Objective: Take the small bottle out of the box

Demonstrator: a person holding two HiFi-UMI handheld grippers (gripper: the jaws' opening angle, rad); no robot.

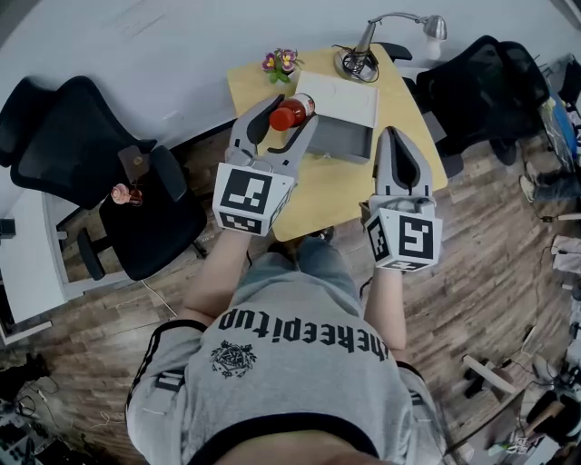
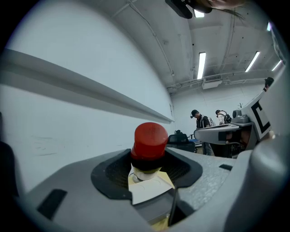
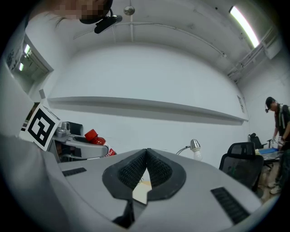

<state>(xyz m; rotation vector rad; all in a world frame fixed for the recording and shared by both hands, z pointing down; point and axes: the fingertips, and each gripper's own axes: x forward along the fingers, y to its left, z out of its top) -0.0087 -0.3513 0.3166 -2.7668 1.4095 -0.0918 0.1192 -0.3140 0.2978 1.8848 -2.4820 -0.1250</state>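
Observation:
In the head view my left gripper [image 1: 287,120] is raised over the far left part of the yellow table [image 1: 331,195], shut on a small bottle [image 1: 292,112] with a red cap, held crosswise between the jaws. In the left gripper view the bottle's red cap [image 2: 149,139] sticks up between the black pads [image 2: 113,174]. The grey and white box [image 1: 343,123] lies on the table just right of the bottle. My right gripper [image 1: 399,145] hovers at the table's right side, shut with nothing in it; in the right gripper view its pads [image 3: 156,170] meet.
A small flower pot [image 1: 280,64] and a desk lamp [image 1: 399,20] stand at the table's far edge. Black office chairs stand at the left [image 1: 118,182] and right [image 1: 481,86]. Two people [image 2: 201,120] stand far off in the room.

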